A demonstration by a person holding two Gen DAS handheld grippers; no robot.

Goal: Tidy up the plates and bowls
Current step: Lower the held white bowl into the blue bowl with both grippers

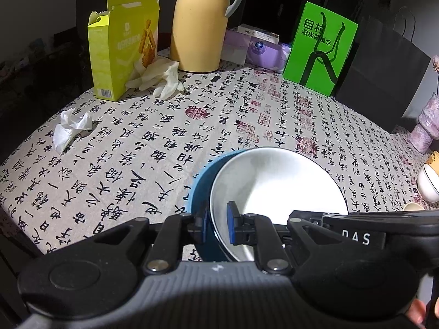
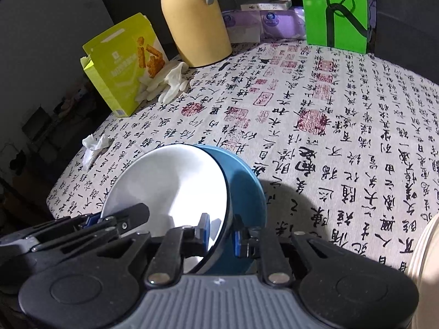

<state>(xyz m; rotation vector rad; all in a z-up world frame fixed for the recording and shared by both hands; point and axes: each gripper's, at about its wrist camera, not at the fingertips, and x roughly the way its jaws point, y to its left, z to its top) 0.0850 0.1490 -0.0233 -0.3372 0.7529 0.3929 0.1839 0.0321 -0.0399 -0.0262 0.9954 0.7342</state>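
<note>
Straddling bowl [image 1: 274, 181] rim — both tools.

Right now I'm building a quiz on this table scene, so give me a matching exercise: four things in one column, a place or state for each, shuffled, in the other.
Things:
1. blue bowl
2. yellow thermos jug
3. crumpled tissue
4. green paper bag

Places or states:
A. lying near the table's left edge
B. clamped at its rim by the left claw and the right claw
C. standing far right, cord handles hanging
D. standing beside the open snack box

Pairs: 1-B, 2-D, 3-A, 4-C
</note>
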